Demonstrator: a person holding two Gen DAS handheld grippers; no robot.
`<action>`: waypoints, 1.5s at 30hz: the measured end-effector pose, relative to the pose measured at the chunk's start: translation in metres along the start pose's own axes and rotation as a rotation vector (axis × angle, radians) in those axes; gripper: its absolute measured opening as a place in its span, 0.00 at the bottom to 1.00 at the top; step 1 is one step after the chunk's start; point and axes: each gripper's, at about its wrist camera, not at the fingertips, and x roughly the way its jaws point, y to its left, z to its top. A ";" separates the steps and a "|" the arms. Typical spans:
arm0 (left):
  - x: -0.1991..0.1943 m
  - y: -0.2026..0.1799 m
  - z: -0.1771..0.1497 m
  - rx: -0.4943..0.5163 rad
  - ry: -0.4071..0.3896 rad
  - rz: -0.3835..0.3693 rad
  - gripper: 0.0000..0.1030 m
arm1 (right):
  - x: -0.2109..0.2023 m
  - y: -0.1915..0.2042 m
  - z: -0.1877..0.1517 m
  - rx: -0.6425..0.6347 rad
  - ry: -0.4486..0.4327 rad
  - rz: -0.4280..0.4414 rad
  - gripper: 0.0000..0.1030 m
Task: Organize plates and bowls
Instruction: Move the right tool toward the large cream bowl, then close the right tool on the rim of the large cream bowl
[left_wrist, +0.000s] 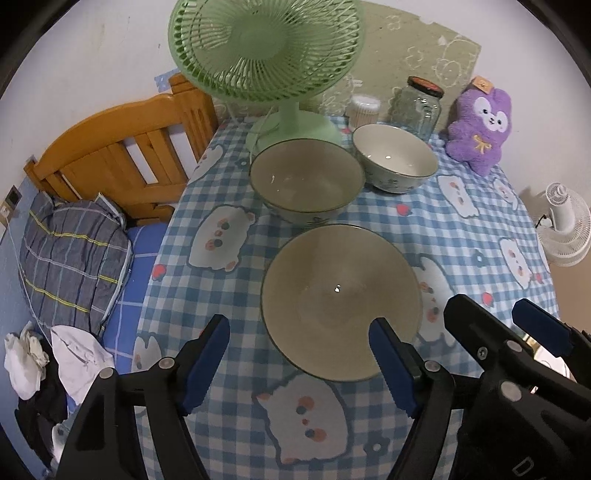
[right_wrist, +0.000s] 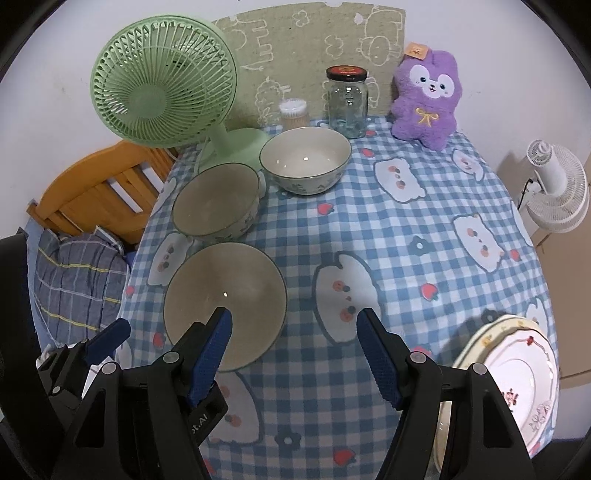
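at bottom right, plates (right_wrist: 517, 373) cut off by right gripper (right_wrist: 293, 349).

Two near, downward-forward wrist views, side by side, sharing the table (left_wrist: 461, 229).

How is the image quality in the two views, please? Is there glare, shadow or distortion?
Left wrist view: strong fisheye bending, dark corners; small glare spot inside the nearest beige ceramic bowl; focus sharp. Right wrist view: same bending; dark shadow on the blue checked tablecloth beside the white floral plates; glare spot in the far white bowl.
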 end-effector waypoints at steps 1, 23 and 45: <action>0.004 0.002 0.001 -0.002 0.005 0.000 0.77 | 0.003 0.001 0.001 0.003 0.000 -0.001 0.71; 0.076 0.019 0.011 -0.020 0.106 0.019 0.34 | 0.084 0.012 0.011 0.004 0.116 -0.021 0.45; 0.073 0.008 -0.004 -0.058 0.132 -0.024 0.16 | 0.092 0.014 0.005 -0.017 0.136 -0.042 0.20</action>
